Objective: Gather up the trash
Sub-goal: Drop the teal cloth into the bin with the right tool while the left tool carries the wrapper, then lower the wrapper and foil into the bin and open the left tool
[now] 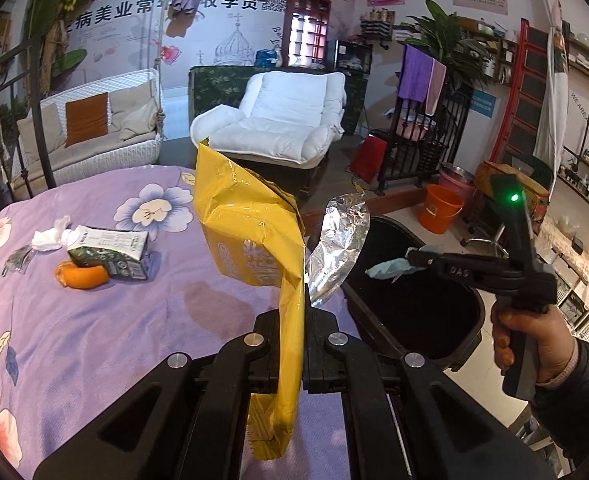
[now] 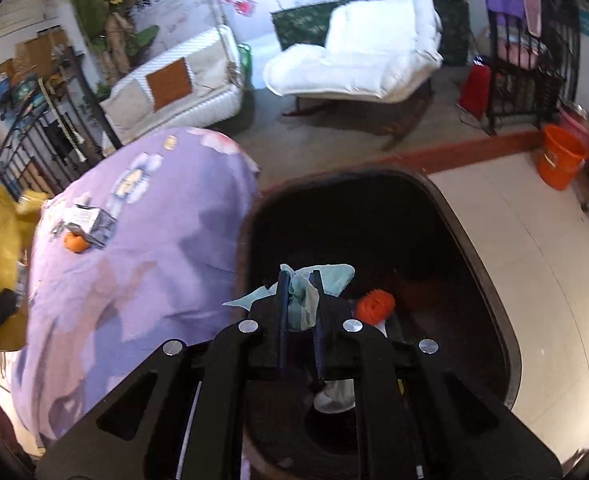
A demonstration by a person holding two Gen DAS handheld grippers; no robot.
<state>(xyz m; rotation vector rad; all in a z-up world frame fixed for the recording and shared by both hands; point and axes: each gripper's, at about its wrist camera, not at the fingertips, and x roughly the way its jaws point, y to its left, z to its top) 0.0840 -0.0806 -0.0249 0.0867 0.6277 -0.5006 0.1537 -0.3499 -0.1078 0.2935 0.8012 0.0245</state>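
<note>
My left gripper (image 1: 304, 312) is shut on a crumpled yellow snack bag (image 1: 250, 232) with a silver foil lining (image 1: 336, 248), held up over the edge of the purple flowered bedspread (image 1: 94, 340). My right gripper (image 2: 300, 280) is shut on a pale blue-green tissue (image 2: 306, 292) and hangs over the open black trash bin (image 2: 486, 280). The left wrist view shows that right gripper (image 1: 408, 258) from the side, in a person's hand (image 1: 534, 344), above the bin (image 1: 426, 312). On the bedspread lie a milk carton (image 1: 112, 250), orange peel (image 1: 82, 276) and a white tissue (image 1: 50, 236).
Inside the bin lie an orange spiky object (image 2: 376, 304) and a white scrap (image 2: 334, 398). An orange bucket (image 1: 440, 208) stands on the tiled floor beyond the bin. A white padded lounge chair (image 1: 282, 124) and a white swing sofa (image 1: 90, 136) stand behind the bed.
</note>
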